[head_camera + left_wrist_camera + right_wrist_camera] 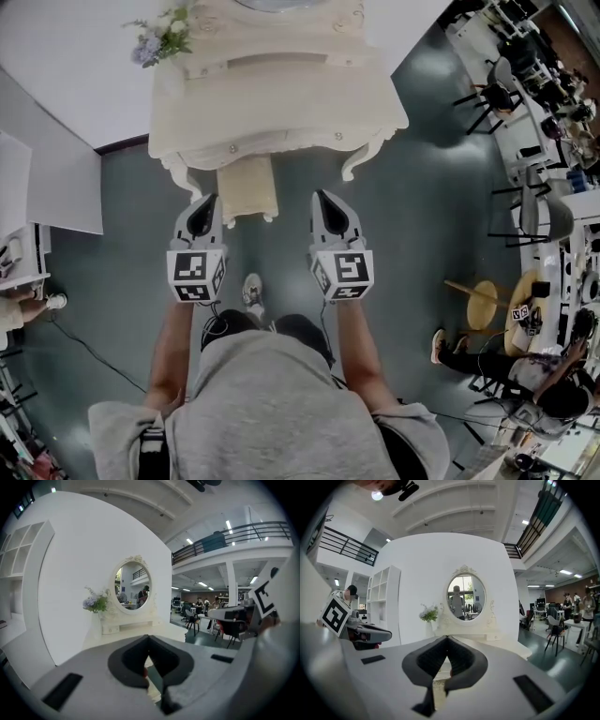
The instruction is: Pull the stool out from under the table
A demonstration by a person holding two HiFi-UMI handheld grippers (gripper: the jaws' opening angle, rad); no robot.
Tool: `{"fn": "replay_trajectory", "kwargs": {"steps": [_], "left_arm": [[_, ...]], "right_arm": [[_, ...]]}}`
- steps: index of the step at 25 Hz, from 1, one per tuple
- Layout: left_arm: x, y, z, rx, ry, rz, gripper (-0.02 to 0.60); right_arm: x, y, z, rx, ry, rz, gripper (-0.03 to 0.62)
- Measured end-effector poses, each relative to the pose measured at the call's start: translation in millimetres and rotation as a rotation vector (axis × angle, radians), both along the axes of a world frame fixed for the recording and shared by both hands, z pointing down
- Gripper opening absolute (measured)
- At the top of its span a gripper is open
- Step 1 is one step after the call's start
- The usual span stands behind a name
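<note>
**Pointing two closed grippers at a stool half under the table**

Holding the jaws of the left gripper (149, 644) clenched, pad against pad, with nothing between them. Holding the jaws of the right gripper (447, 644) clenched in the same way, also on nothing. Pointing both away from the body, side by side, as seen from the head view. Carrying one marker cube (195, 274) at the back of the left one and a second cube (342, 272) at the back of the right one. Hanging in the air above the dark floor (422, 216), resting on nothing.

Just ahead, between the two tips: the stool (247, 187), cream in colour. Standing with its far part under the table (281, 112) and its near end sticking out between the front legs. Close to its near left corner with the left tip; touching or not, cannot tell. Clearly apart from it with the right tip, on the other side.

Further out, on the table: flowers (161, 37) at the back left corner and an oval mirror (465, 591) against the white wall (70, 573). Lower down, between the arms: a shoe (252, 291) on the floor. Well apart to the right: a black chair (487, 94) and desks with people.
</note>
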State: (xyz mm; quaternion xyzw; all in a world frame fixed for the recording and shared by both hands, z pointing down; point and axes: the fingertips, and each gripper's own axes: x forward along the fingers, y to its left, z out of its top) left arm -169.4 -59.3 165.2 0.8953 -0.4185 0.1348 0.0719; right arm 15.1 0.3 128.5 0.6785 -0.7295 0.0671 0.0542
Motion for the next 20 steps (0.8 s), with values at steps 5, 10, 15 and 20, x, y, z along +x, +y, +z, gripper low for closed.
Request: {"fn": "replay_trajectory", "kwargs": {"steps": [5, 10, 15, 20], "left_arm": [[-3, -34, 20, -0.023, -0.011, 0.0, 0.002], [-6, -56, 42, -0.059, -0.016, -0.019, 0.002], [-4, -65, 83, -0.125, -0.04, -0.05, 0.002], [0, -77, 142, -0.186, -0.05, -0.099, 0.002]], "right_arm": [[1, -36, 17, -0.016, -0.007, 0.011, 0.009], [2, -62, 44, -0.053, -0.031, 0.011, 0.009], [9, -86, 86, -0.108, -0.066, -0.008, 0.009], [21, -109, 149, -0.166, -0.113, -0.032, 0.008]]}}
